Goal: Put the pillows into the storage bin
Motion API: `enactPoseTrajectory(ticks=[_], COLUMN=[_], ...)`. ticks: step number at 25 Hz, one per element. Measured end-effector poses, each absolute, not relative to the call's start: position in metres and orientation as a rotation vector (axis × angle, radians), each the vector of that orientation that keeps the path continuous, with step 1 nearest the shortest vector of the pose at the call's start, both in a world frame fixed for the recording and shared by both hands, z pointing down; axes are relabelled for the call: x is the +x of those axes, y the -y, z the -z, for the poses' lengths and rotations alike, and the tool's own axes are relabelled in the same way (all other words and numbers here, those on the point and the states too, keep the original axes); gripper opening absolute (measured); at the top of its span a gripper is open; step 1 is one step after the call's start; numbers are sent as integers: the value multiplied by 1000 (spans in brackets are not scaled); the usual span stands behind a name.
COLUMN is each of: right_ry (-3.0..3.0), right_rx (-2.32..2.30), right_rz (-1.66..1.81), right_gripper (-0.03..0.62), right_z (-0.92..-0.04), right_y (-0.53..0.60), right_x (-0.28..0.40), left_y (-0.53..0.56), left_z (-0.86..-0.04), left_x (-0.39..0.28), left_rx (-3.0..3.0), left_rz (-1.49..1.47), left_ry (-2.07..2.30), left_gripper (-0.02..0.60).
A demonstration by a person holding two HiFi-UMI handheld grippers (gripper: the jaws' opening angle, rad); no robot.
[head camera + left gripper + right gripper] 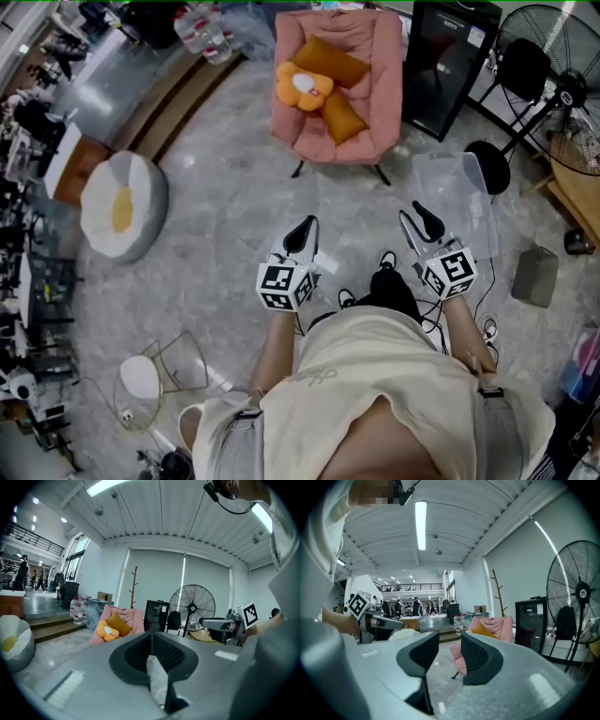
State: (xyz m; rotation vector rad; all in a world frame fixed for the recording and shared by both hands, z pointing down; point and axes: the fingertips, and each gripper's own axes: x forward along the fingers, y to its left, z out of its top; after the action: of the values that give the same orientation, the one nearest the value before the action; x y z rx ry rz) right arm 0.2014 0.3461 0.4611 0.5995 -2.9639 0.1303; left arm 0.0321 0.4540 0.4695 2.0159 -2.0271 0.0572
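A pink armchair stands on the floor ahead of me. On it lie an orange flower-shaped pillow and two mustard pillows. A clear plastic storage bin sits on the floor to the right, just beyond my right gripper. My left gripper is held level at waist height, shut and empty. The right gripper's jaws stand a little apart with nothing between them. In the left gripper view the chair and flower pillow lie far beyond the shut jaws. The right gripper view shows the chair through its gap.
A round grey-and-white beanbag lies at the left. A black cabinet and a standing fan are at the back right. Water bottles stand by wooden steps. A wire stool is near my left leg.
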Motion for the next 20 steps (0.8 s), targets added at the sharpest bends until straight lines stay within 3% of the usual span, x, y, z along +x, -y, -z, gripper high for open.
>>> enactPoseTrajectory(ticks=[7,20], right_ry=[2941,2971], right_rx=[612,566], right_rz=[-192,-294], right_gripper=[199,270], right_z=[-468,-484], right_y=[-296,-173], right_x=[214,209], left_y=[-403,-272], left_z=[-458,-444], left_x=[36,44], left_rx=[2034,2081], left_rz=[9,-81], left_ry=[2006,1943], left_gripper=[194,206])
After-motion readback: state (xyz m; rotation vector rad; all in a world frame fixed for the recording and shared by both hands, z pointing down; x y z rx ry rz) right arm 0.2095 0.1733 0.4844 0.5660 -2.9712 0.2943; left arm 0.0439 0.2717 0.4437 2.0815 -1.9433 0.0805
